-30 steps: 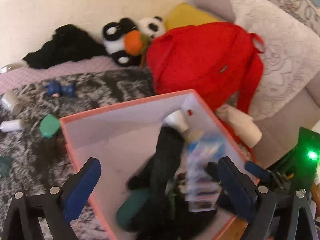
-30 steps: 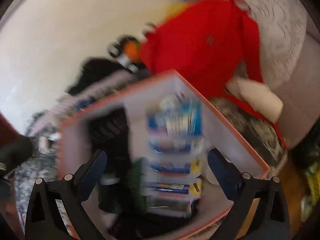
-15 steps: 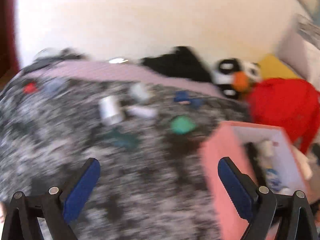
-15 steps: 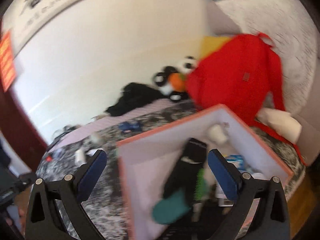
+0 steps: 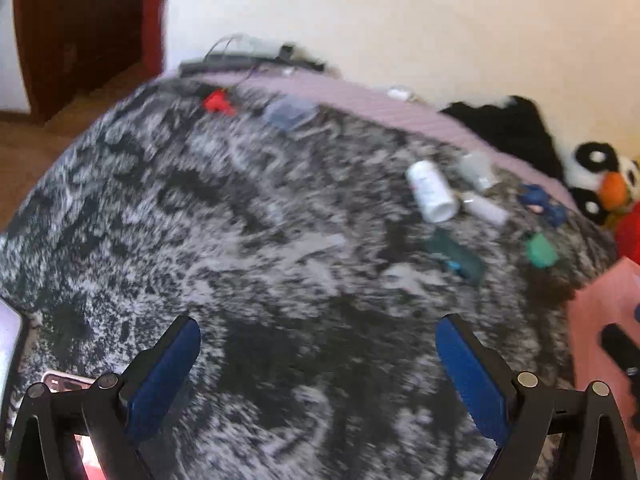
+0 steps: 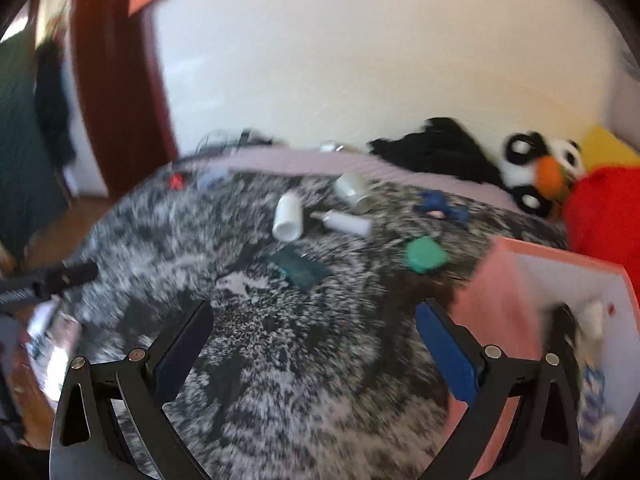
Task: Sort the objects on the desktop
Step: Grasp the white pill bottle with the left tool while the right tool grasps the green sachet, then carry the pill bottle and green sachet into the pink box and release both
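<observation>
Left wrist view is showing my left gripper (image 5: 316,360) hanging over the grey speckled blanket (image 5: 260,280), fingers spread wide and gripping nothing. I am seeing my right gripper (image 6: 314,340) likewise gaping, empty. Taking the pink box (image 6: 516,280) as landmark: a green lump (image 6: 424,255) is lying just left of it, a dark teal packet (image 6: 298,268) further left, and a white bottle (image 6: 288,216) beyond that.

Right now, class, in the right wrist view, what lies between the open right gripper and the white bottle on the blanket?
Mostly bare black-and-white blanket; near the line from the right gripper to the white bottle lies a dark teal flat item.
</observation>
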The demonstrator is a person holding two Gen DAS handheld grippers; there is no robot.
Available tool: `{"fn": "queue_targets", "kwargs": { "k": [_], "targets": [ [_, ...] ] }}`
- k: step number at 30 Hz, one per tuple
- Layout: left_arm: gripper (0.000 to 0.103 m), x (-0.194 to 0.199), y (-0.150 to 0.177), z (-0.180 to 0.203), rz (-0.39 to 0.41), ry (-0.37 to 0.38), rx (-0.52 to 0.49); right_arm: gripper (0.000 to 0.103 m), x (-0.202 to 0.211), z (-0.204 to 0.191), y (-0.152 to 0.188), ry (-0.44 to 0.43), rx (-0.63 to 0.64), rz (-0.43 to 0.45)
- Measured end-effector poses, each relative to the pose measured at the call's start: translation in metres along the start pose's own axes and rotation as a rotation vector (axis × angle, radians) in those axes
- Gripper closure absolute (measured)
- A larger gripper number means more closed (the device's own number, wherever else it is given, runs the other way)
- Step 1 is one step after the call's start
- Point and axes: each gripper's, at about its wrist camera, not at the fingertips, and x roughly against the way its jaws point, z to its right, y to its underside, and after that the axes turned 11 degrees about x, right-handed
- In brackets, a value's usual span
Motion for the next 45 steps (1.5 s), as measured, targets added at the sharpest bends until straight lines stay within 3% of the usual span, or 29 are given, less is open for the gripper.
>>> {"fn": "queue_targets", "kwargs": {
  "k": [5,9,16,21,24,25,26,27,31,37,45],
  "targets": [
    [0.005,-0.045,-0.033,0.011,-0.094,0.091,0.066,0.001,-0.078,0.005,0.0,-0.037,0.038,-0.052],
    [0.005,-0.095,-0.061,0.059,-0.173,0.147,0.012,0.001,-0.131,0.016,-0.004,-0.083,0.028,-0.067],
    [0.005,-0.192,-0.077,0.136,-0.286,0.077,-0.107,0.001,-0.19,0.014,-0.013,-0.163,0.019,-0.062],
    [0.005,-0.242,-0.083,0.165,-0.323,0.026,-0.14,0.001,-0.22,0.019,-0.003,-0.195,-0.003,-0.137],
    [0.005,-0.255,-0.081,0.173,-0.323,0.01,-0.142,0.009,-0.221,0.023,-0.001,-0.184,0.003,-0.136],
    [0.015,-0.257,-0.079,0.176,-0.314,-0.003,-0.151,0.018,-0.221,0.025,-0.001,-0.171,0.005,-0.133],
    [0.026,-0.255,-0.078,0.177,-0.31,-0.006,-0.165,0.028,-0.22,0.027,-0.001,-0.156,0.008,-0.131],
    [0.059,-0.251,-0.077,0.179,-0.307,-0.006,-0.182,0.054,-0.218,0.029,-0.001,-0.156,0.01,-0.126],
    [0.059,-0.229,-0.074,0.166,-0.334,0.016,-0.164,0.055,-0.209,0.032,0.002,-0.159,0.037,-0.117],
    [0.059,-0.153,-0.048,0.121,-0.264,-0.011,-0.135,0.055,-0.173,0.017,0.006,-0.166,0.097,-0.116],
    [0.059,-0.047,0.007,0.067,-0.156,-0.004,-0.122,0.055,-0.072,-0.03,0.007,-0.19,0.153,-0.008]
  ]
}}
